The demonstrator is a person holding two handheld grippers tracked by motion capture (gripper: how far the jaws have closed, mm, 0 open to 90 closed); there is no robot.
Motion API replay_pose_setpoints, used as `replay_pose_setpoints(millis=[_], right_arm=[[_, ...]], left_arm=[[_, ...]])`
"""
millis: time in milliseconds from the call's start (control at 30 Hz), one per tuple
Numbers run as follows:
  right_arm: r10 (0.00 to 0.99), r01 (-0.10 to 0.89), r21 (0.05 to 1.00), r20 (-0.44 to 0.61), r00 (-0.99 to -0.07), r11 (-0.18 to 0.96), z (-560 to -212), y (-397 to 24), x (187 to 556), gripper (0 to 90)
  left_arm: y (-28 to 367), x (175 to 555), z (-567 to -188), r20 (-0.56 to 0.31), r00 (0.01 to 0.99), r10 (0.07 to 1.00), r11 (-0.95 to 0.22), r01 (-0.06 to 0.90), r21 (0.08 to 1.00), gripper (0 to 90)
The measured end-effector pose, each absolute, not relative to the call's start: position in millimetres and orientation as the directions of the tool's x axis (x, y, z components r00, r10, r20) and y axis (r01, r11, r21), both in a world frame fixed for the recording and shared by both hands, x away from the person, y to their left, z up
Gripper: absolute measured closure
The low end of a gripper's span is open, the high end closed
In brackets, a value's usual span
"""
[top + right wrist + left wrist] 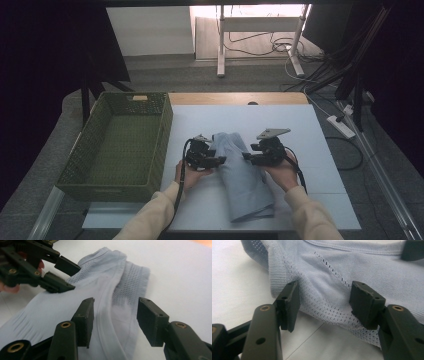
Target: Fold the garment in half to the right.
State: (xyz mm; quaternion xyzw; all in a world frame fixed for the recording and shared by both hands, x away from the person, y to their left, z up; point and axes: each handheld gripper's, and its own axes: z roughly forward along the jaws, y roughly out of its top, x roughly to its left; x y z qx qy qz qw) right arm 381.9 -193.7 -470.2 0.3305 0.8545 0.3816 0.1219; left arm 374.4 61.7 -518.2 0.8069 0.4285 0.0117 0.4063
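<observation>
A light blue garment (245, 177) lies folded into a long strip on the white table (310, 135), its meshed end pointing away from the person. My left gripper (220, 161) stands open at the strip's left edge. In the left gripper view the mesh hem (329, 312) lies between the spread jaws (324, 293), and the pads do not press on it. My right gripper (247, 157) stands open at the strip's right side. Its jaws (115, 312) straddle a raised seam of the garment (107, 302) without touching it. The left gripper (76, 277) faces it across the cloth.
A green woven basket (162, 145) stands on the left of the table, close to the left hand. Cables and a power strip (341, 126) lie on the floor at the right. White stand legs (220, 50) rise beyond the table's far edge.
</observation>
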Motion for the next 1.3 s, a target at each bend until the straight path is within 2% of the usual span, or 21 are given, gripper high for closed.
replay_pose_setpoints(millis=[100,267,367,600,733,1133,1300], right_arm=[[0.646,0.490,0.713,0.069,-0.760,0.501,-474,-187,388,57.1],[0.614,0.530,0.658,0.129,-0.778,0.534,-482,-184,390,77.8],[0.604,0.527,0.649,0.127,-0.787,0.549,-481,-184,387,84.6],[0.595,0.423,0.702,-0.001,-0.804,0.573,-461,-189,365,86.6],[0.604,0.383,0.742,-0.038,-0.796,0.550,-446,-201,352,86.7],[0.655,0.471,0.685,-0.012,-0.756,0.556,-469,-225,360,86.8],[0.657,0.493,0.692,0.036,-0.753,0.527,-477,-226,364,86.6]], left_arm=[[62,375,-518,-0.328,0.632,0.703,-0.304,0.683,0.664,41.4],[62,373,-518,-0.324,0.632,0.704,-0.305,0.681,0.666,40.9],[61,372,-517,-0.322,0.634,0.703,-0.306,0.678,0.668,40.9],[62,364,-508,-0.311,0.656,0.688,-0.304,0.649,0.697,39.8],[57,359,-502,-0.294,0.678,0.673,-0.317,0.624,0.714,39.0],[64,359,-496,-0.277,0.670,0.689,-0.303,0.613,0.730,34.7],[69,358,-492,-0.283,0.664,0.692,-0.269,0.601,0.753,39.8]])
